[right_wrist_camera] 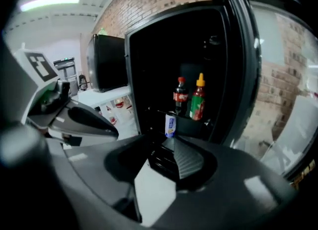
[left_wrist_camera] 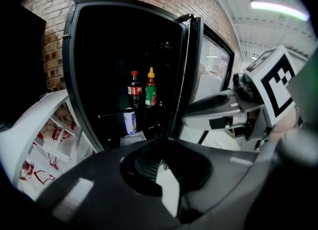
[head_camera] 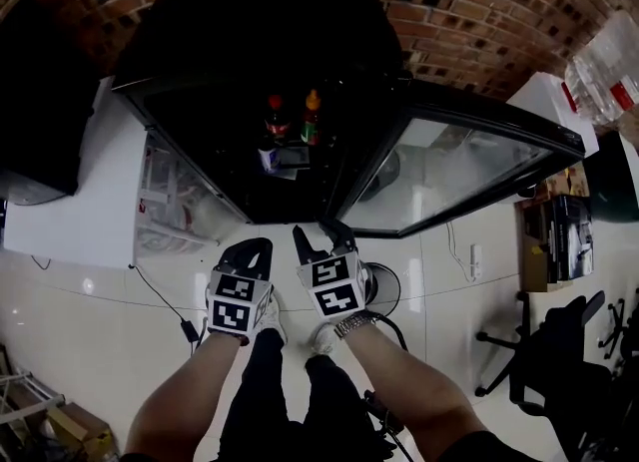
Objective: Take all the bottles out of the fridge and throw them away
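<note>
Silver metal wristwatch, dark trousers

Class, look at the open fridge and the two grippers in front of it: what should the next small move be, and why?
Probably reach the right gripper forward toward the cola bottle. It and the left gripper hold nothing and sit outside the open fridge, where the cola bottle and green bottle stand upright side by side.

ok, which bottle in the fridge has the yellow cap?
The green-labelled bottle, standing just right of the cola bottle in both gripper views. The cola bottle's cap and label are red. The can below them is no bottle.
</note>
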The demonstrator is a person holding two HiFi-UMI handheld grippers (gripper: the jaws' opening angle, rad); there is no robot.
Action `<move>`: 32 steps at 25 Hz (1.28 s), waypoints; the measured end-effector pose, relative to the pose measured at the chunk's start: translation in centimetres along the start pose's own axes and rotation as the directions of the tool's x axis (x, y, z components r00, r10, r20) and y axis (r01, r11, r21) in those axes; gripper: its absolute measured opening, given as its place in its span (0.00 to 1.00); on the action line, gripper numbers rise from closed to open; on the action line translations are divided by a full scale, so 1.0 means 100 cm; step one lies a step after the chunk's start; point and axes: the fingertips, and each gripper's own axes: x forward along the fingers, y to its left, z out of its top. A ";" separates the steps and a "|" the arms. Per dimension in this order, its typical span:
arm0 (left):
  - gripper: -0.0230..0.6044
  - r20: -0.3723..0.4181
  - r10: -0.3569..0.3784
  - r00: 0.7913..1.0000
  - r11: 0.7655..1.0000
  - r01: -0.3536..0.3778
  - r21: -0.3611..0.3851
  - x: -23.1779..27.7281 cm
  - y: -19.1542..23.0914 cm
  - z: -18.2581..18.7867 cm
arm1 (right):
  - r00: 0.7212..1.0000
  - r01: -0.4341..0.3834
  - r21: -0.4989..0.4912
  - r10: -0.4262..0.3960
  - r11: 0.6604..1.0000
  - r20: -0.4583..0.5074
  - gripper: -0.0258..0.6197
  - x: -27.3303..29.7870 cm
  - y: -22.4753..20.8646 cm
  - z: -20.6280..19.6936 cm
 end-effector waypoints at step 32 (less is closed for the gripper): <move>0.04 0.041 -0.100 0.994 0.995 0.099 0.026 0.026 0.109 0.062 | 0.967 0.233 0.072 -0.239 0.970 0.090 0.50 0.150 -0.079 0.183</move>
